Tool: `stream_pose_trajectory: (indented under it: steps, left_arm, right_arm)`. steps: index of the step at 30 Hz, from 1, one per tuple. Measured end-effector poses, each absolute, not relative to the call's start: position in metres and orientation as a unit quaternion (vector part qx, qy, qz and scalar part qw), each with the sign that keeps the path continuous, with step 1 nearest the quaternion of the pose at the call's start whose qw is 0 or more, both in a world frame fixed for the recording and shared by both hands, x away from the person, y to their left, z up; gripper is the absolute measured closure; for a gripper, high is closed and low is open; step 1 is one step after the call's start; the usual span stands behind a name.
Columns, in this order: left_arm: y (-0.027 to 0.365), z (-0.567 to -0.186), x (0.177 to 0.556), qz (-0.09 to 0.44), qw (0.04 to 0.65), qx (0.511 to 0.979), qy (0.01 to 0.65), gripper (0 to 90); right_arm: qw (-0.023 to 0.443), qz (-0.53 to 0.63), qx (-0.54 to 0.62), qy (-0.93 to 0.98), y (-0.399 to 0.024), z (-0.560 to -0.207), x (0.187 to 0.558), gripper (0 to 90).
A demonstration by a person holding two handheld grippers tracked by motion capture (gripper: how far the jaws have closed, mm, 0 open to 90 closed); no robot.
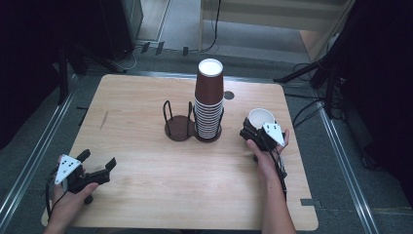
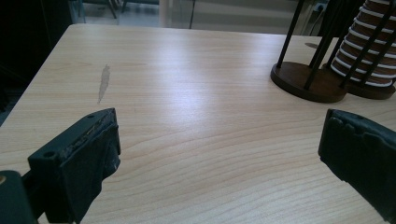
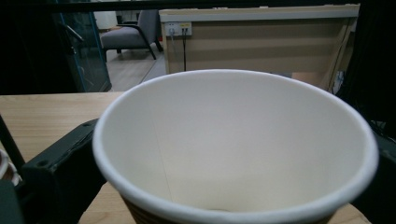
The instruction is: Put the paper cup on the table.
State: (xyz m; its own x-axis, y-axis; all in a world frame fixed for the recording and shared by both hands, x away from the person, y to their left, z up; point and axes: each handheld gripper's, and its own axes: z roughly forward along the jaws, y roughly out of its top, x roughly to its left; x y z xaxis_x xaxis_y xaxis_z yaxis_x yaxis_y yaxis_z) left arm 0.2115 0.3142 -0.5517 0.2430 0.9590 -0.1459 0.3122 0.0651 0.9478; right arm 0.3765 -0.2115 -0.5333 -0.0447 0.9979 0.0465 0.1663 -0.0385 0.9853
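A tall stack of brown paper cups (image 1: 209, 105), turned upside down, stands in the right ring of a dark wire cup holder (image 1: 178, 127); its left ring is empty. My right gripper (image 1: 255, 125) is right of the holder, shut on one upright brown cup (image 1: 261, 117) with a white inside. In the right gripper view that cup (image 3: 243, 140) sits between the black fingers (image 3: 60, 170). My left gripper (image 1: 99, 159) rests low at the table's near left, open and empty. Its own view shows wide-apart fingers (image 2: 79, 156), with the holder base (image 2: 306, 83) and stack (image 2: 371, 60) far off.
The light wooden table (image 1: 146, 102) has a small grey smear (image 2: 103, 81) at its left and a dark round hole (image 1: 229, 95) behind the stack. Cables and dark stands lie on the floor beyond the far edge.
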Motion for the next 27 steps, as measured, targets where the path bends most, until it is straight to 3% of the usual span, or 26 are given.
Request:
stream_pose_trajectory:
  steps: [27]
  left_arm:
    - [0.314,-0.552,0.212,0.32,0.506,0.603,0.528,0.0]
  right_arm:
    - [0.437,0.49,0.503,0.562,-0.224,-0.515,0.339,0.0]
